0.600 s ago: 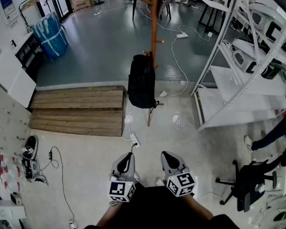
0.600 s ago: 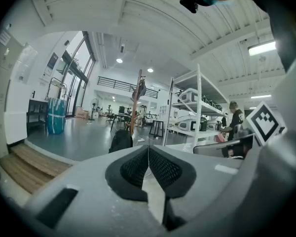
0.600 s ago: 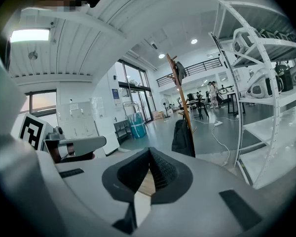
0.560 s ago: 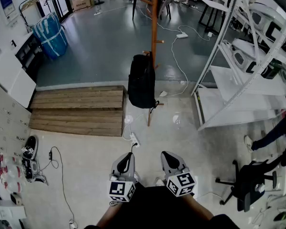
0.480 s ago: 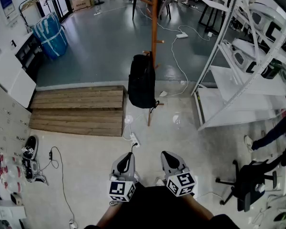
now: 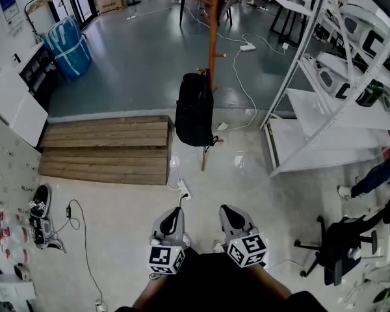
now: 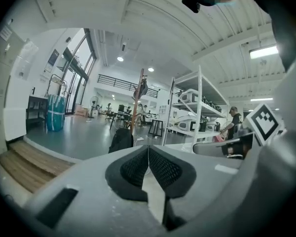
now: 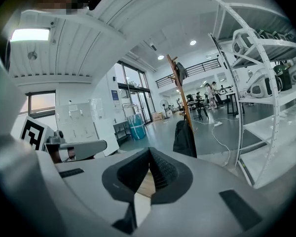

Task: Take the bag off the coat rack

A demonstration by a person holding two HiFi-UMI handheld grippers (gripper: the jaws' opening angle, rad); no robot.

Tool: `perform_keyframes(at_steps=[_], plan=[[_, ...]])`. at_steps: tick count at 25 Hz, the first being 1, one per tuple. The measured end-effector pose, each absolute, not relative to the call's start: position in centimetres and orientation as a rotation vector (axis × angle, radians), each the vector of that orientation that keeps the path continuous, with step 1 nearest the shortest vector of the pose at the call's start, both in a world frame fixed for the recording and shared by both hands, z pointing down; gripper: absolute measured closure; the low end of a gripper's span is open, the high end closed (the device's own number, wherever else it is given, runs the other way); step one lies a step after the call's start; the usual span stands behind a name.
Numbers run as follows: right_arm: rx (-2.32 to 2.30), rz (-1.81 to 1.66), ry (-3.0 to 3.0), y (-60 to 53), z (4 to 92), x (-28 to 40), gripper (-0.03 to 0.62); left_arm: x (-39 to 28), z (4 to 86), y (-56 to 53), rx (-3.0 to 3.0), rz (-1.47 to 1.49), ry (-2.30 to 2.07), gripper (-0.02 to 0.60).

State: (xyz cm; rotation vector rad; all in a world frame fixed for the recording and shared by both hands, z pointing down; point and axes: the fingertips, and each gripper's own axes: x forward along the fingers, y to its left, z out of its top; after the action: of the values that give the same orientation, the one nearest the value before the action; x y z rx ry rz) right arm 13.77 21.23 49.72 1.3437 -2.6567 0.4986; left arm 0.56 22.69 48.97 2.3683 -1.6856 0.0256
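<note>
No change: left tool (image 6: 171,216) and right tool (image 6: 229,214) stay clenched, empty. The bag (image 6: 194,109) hangs on the far coat rack (image 6: 212,38), unreached.

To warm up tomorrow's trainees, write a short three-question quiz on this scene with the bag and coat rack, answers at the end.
1. True or false: the black backpack hangs on the wooden coat rack.
2. The left gripper and right gripper are: A both open; B both shut, empty; C one of each.
3. In the head view, what lies on the floor left of the backpack?
Key: 1 true; 2 B; 3 a wooden platform.
</note>
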Motion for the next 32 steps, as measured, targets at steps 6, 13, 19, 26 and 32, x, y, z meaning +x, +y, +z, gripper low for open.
perform_keyframes(at_steps=[6, 13, 19, 26, 32], plan=[[1.375, 0.5, -2.647, 21.0, 49.7, 11.7, 0.582, -1.8, 49.2, 22.5, 2.38, 0.03, -1.668, 0.563], [1.404, 0.494, -2.625, 20.7, 50.1, 8.0, 0.58, -5.8, 49.9, 22.3, 2.381, 0.042, -1.647, 0.563], [1.473, 0.496, -2.603, 20.4, 50.3, 6.2, 0.58, -8.1, 50.2, 21.7, 2.41, 0.044, -1.603, 0.563], [1.506, 0.512, -2.572, 19.3, 50.9, 5.7, 0.58, -8.7, 51.2, 20.6, 2.409, 0.062, -1.568, 0.563], [1.51, 0.527, -2.574, 16.1, 51.2, 5.6, 0.58, -8.4, 51.8, 17.7, 2.409, 0.09, -1.554, 0.563]])
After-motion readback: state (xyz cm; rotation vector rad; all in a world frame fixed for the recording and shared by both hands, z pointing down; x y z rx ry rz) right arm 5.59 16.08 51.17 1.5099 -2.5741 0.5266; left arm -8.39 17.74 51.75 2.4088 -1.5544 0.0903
